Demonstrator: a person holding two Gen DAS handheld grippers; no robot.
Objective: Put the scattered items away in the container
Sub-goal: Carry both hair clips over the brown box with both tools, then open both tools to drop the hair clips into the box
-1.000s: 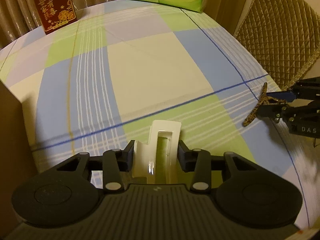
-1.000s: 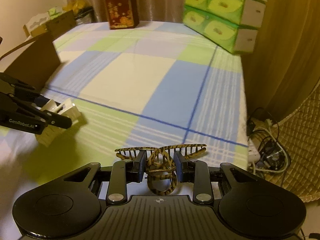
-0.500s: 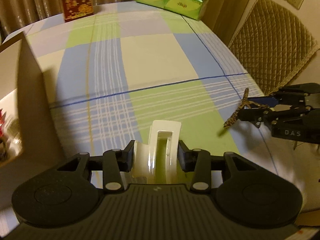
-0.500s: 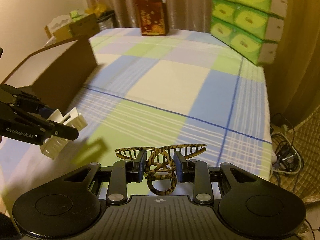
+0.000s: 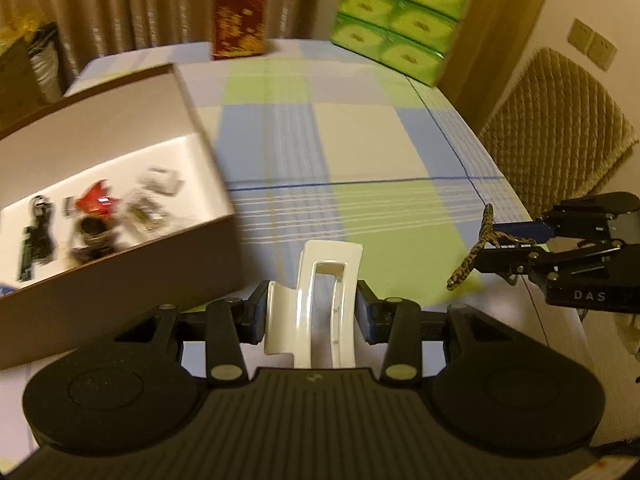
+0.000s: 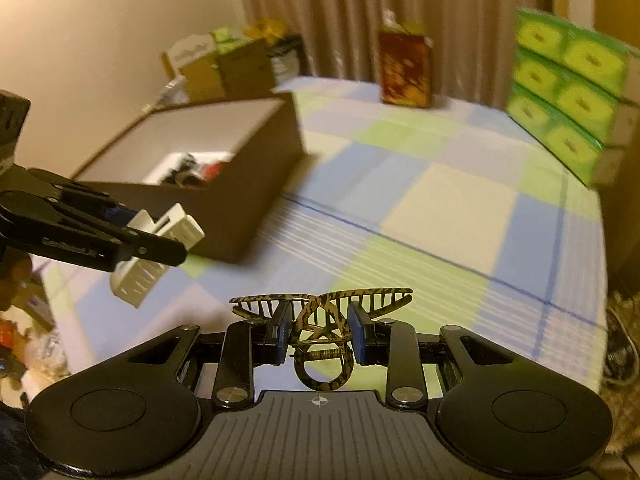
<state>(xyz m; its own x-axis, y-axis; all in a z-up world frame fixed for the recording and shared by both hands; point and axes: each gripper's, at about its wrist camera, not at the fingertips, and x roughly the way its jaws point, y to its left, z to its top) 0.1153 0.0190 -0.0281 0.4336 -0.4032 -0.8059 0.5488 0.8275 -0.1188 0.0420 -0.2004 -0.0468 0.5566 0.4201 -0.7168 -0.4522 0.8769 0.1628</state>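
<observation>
— Curtains (image 5: 132,4) hang behind the table (image 5: 360,140), which wears a checked cloth of blue, green and cream; what stands on it?

— At the far edge a red box (image 5: 239,20) and, to its right, a stack of green tissue packs (image 5: 400,16); on the left side an open brown box (image 5: 216,248) with pale inner walls; a quilted chair (image 5: 560,132) stands just off the right edge.

— What lies in the brown box?

— Several small items on its floor, blurred; one is red (image 5: 98,202), others dark or pale; I cannot name them.

— And the left gripper (image 5: 312,312)?

— Its jaws are narrow and press on a white clip (image 5: 316,300) from both sides; the clip stands upright between the pads and juts forward; from the right wrist view the clip (image 6: 160,248) hangs in the air, just beside the brown box's (image 6: 248,196) near corner, outside it.

— The right gripper (image 6: 318,330)?

— Narrower yet; its pads clamp a tiger-striped clip (image 6: 320,316) at the hinge, toothed wings spread left and right, ring handle below; from the left wrist view it (image 5: 478,246) sits off to the right, above the table's right edge, well apart from the brown box.

— Do the grippers touch?

— No; bare cloth shows between them.
</observation>
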